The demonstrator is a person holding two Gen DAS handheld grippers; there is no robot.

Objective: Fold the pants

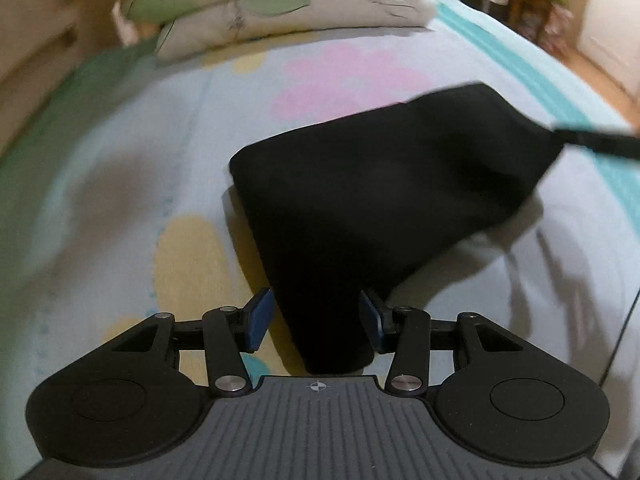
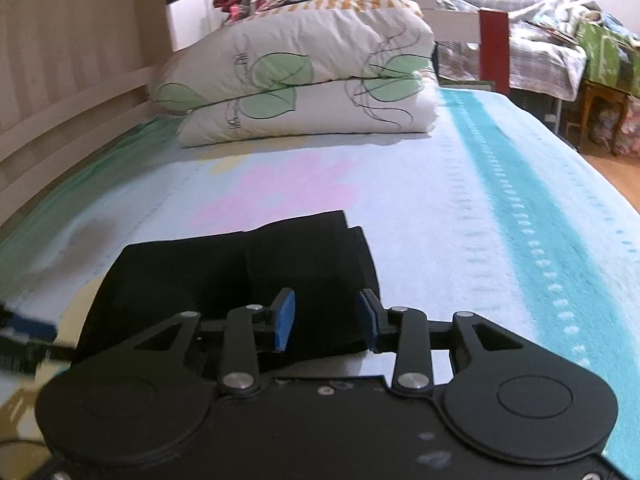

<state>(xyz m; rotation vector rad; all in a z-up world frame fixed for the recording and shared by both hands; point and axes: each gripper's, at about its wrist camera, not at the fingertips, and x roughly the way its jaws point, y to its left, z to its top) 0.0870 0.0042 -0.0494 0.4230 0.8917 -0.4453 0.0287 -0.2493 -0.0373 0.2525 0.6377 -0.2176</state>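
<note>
The black pants [image 1: 372, 192] lie folded into a compact bundle on the bed. In the left wrist view a narrow end of the bundle reaches between the fingers of my left gripper [image 1: 316, 320], whose jaws stand open with gaps on both sides. In the right wrist view the pants [image 2: 224, 268] lie just ahead of and under my right gripper [image 2: 326, 322], which is open and holds nothing. The right gripper's tip shows as a dark blurred bar [image 1: 596, 142] at the bundle's far right corner. The left gripper shows blurred at the left edge [image 2: 24, 336].
The bed sheet [image 2: 460, 208] is pale blue with pink and yellow shapes and a teal stripe. Two stacked white pillows with green leaves [image 2: 304, 92] lie at the head, by the wooden headboard [image 2: 60, 92]. A cluttered second bed [image 2: 540, 60] and wooden floor are at right.
</note>
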